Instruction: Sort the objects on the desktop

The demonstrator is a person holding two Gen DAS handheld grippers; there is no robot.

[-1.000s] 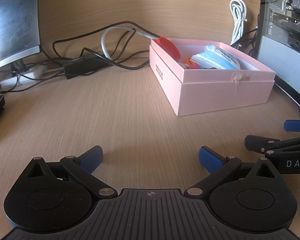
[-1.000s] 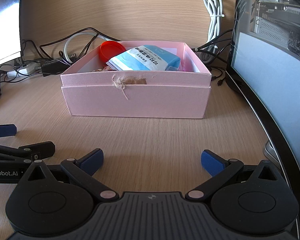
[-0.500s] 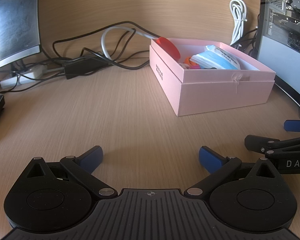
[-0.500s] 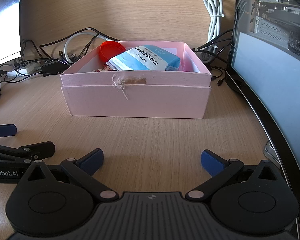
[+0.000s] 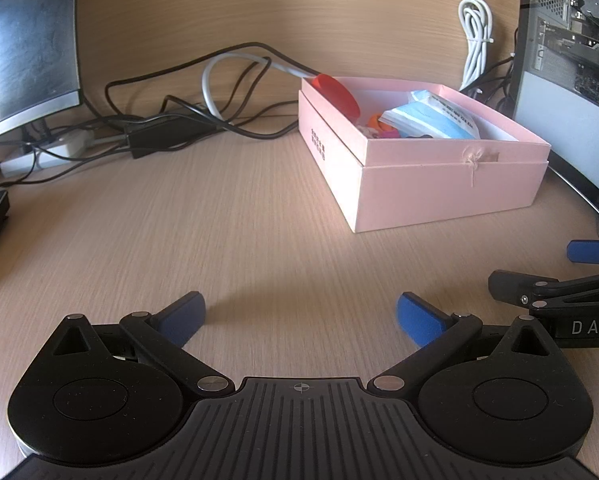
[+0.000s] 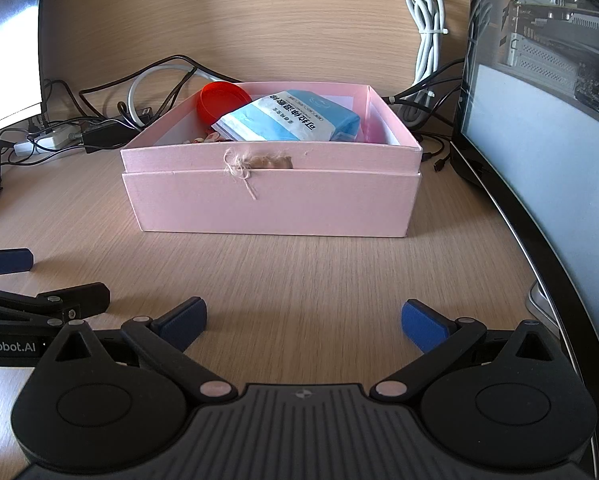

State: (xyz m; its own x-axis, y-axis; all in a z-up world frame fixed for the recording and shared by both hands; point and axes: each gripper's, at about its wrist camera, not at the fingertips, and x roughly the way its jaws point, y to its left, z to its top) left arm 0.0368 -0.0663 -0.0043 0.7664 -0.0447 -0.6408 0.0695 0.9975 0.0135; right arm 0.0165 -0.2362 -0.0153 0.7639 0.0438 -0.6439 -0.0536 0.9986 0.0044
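Note:
A pink box point(image 5: 439, 184) stands on the wooden desk; it also shows in the right wrist view point(image 6: 271, 204). Inside it lie a red lid point(image 6: 219, 100), a blue mask pack point(image 6: 291, 120) and small colourful items point(image 5: 379, 126). My left gripper point(image 5: 299, 316) is open and empty, low over the desk in front and to the left of the box. My right gripper point(image 6: 303, 318) is open and empty, directly in front of the box. Each gripper shows at the edge of the other's view.
Black and white cables point(image 5: 219, 92) and a power strip point(image 5: 43, 156) lie at the back left. A monitor point(image 5: 23, 40) stands at the left, a curved monitor point(image 6: 547, 160) at the right. A coiled white cable point(image 6: 427, 28) hangs on the back wall.

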